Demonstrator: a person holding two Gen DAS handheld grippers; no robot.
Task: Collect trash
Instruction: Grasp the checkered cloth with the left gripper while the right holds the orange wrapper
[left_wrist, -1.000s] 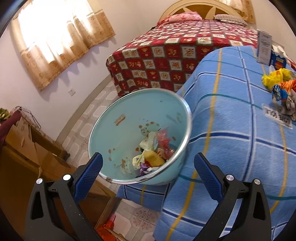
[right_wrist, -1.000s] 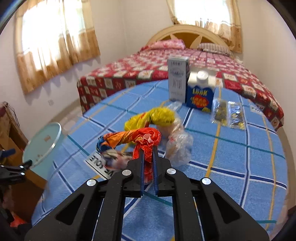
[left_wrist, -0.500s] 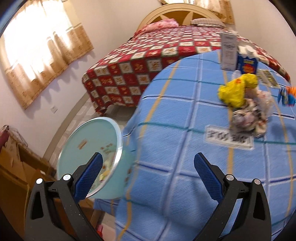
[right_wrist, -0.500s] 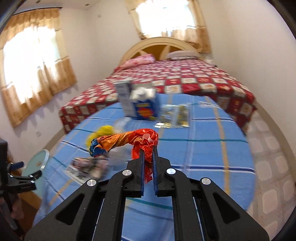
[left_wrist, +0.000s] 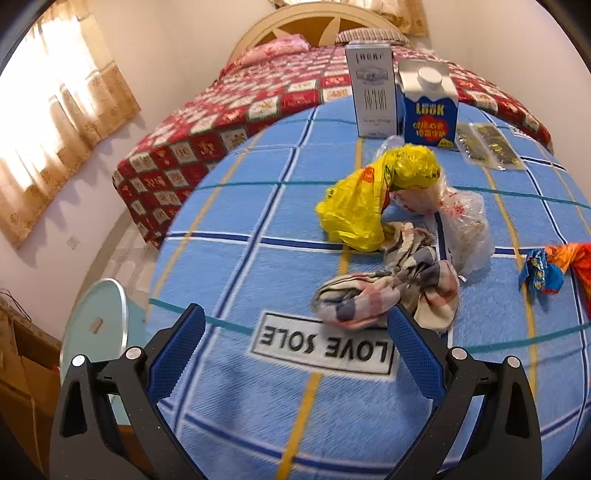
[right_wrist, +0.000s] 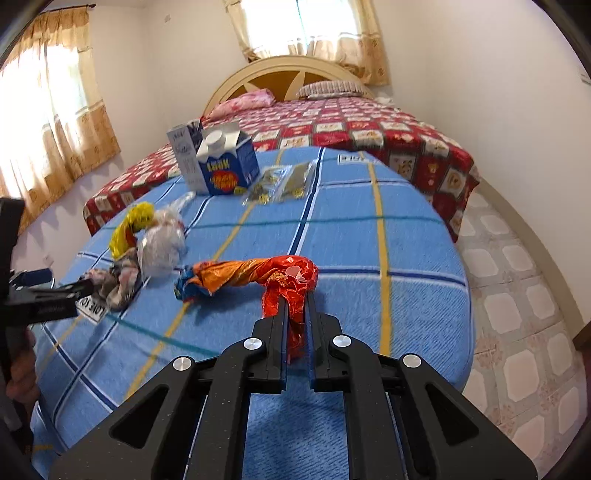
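Above the blue blanket, right gripper angled down, jaws pinching orange wrapper.

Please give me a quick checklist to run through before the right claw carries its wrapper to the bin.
1. Right claw grip on the red-orange wrapper: ok, pinched between shut fingers.
2. Wrapper clear of the blue blanket: cannot tell; its blue tail end hangs low.
3. Left claw free: ok, open, nothing between its fingers.
4. Bin within sight: ok, pale blue, beside the blanket's edge in the left view.
5. Room inside the bin: cannot tell, seen edge-on.
6. Trash left to collect: not ok; yellow bag, clear bag and crumpled checked cloth remain.
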